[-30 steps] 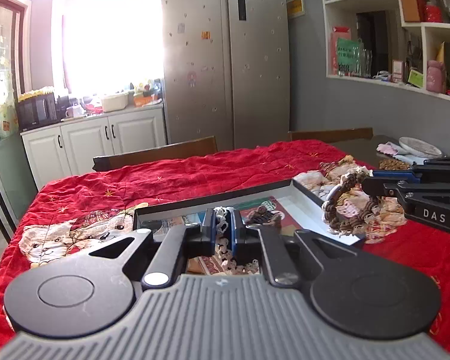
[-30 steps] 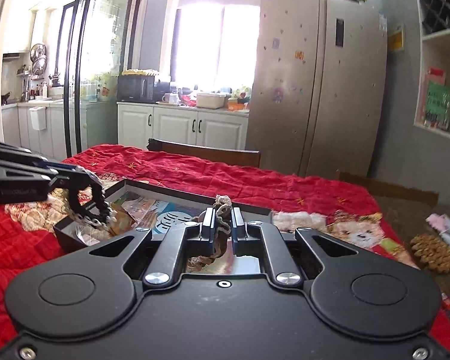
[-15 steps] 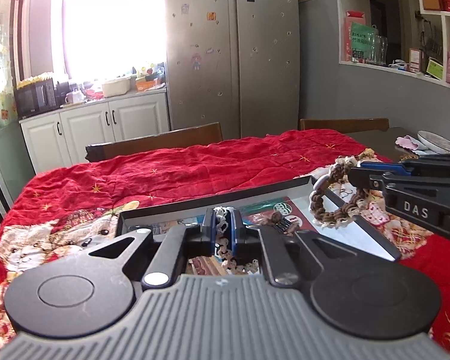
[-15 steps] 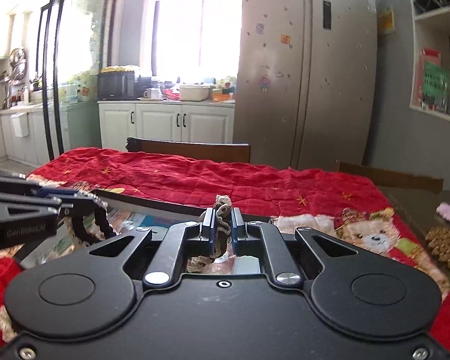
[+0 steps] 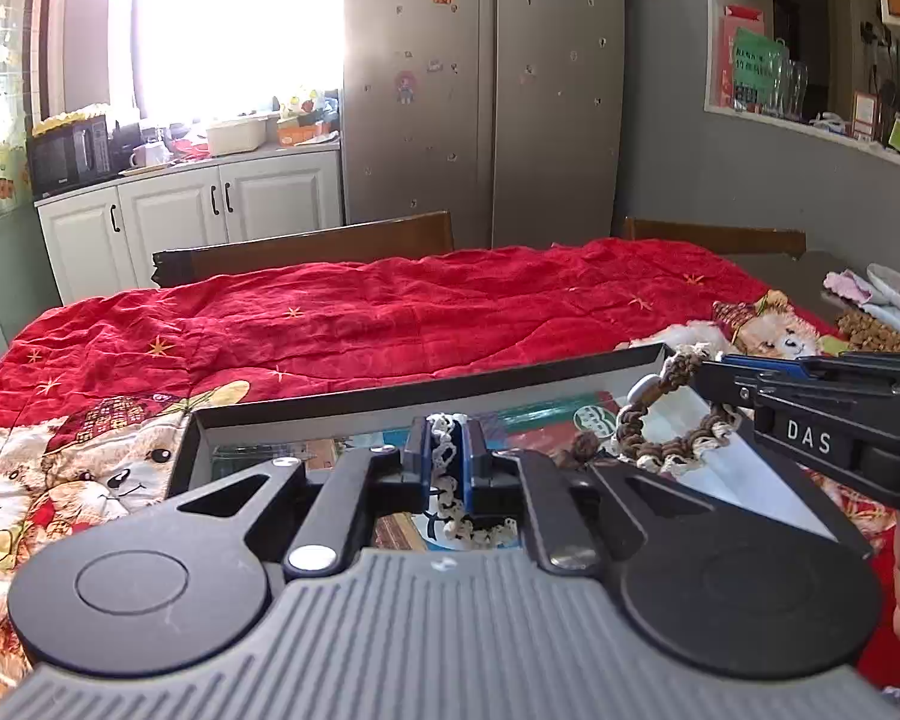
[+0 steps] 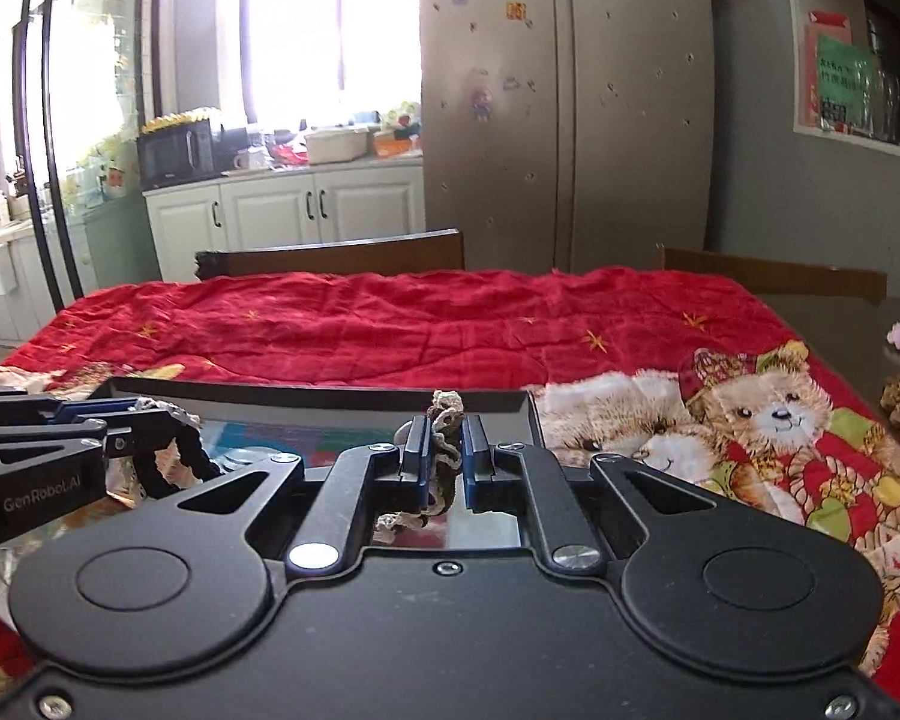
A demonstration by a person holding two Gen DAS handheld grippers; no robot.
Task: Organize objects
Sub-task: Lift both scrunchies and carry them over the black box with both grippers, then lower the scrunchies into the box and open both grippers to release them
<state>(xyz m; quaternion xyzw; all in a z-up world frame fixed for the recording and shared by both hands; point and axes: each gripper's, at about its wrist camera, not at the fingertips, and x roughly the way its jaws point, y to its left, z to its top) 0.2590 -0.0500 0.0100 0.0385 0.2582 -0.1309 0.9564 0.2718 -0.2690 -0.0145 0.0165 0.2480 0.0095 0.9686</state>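
Both hand-held grippers had travelled over the shallow black-rimmed tray (image 5: 426,387) since the earlier frames. Left hand-held gripper (image 5: 447,456) stayed clamped on a white crocheted lace band (image 5: 450,480); right hand-held gripper (image 6: 447,450) stayed clamped on a brown-and-cream braided cord bracelet (image 5: 660,414), hanging above the tray's right end. That tray lay on the red bear-print cloth (image 5: 390,324) covering the counter.
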